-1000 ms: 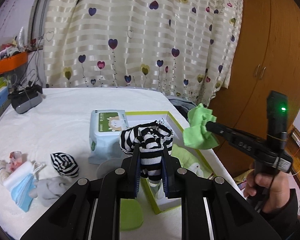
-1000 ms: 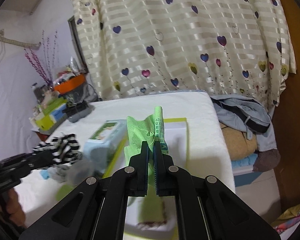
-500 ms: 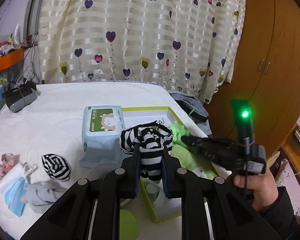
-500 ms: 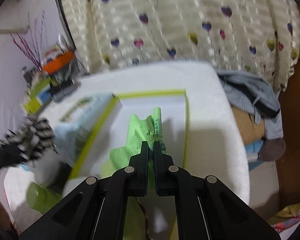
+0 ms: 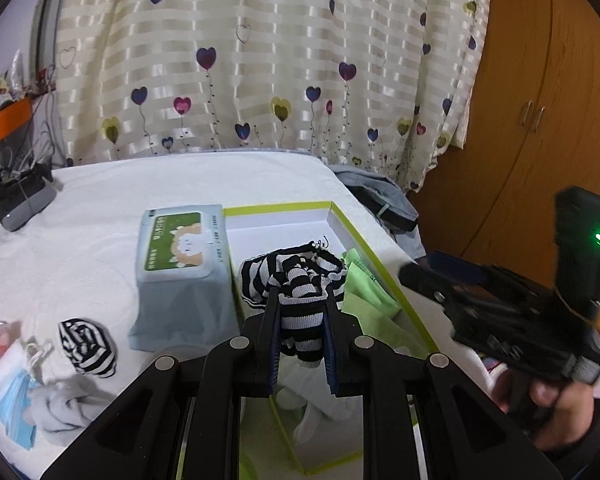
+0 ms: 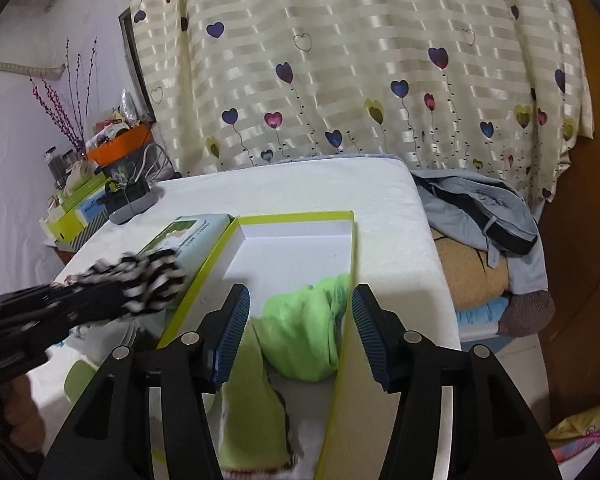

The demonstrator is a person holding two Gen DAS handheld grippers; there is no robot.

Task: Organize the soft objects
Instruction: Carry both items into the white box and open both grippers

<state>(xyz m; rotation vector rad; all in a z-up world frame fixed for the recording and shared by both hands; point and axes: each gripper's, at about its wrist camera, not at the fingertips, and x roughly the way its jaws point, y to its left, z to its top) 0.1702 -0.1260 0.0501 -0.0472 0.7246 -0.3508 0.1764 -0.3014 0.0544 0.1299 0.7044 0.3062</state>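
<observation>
The green cloth (image 6: 304, 330) now lies loose in the white box with the lime rim (image 6: 296, 216), against its right wall, on top of other pale green pieces; a second ago my right gripper (image 6: 298, 320) pinched it above the box, and its jaws have just been opening, so they stand spread either side of the cloth without pressing it. I judge that item delivered. My left gripper (image 5: 300, 320) is pressed tight on the black-and-white striped sock (image 5: 296, 280), held over the box's left part, likely next to drop. A second striped sock (image 5: 86, 346), a grey cloth (image 5: 60, 408) and a face mask (image 5: 12, 392) wait on the white bedding (image 5: 100, 200). The wipes pack (image 5: 180, 260) beside the box carries a green cartoon label; its print is too small to read.
</observation>
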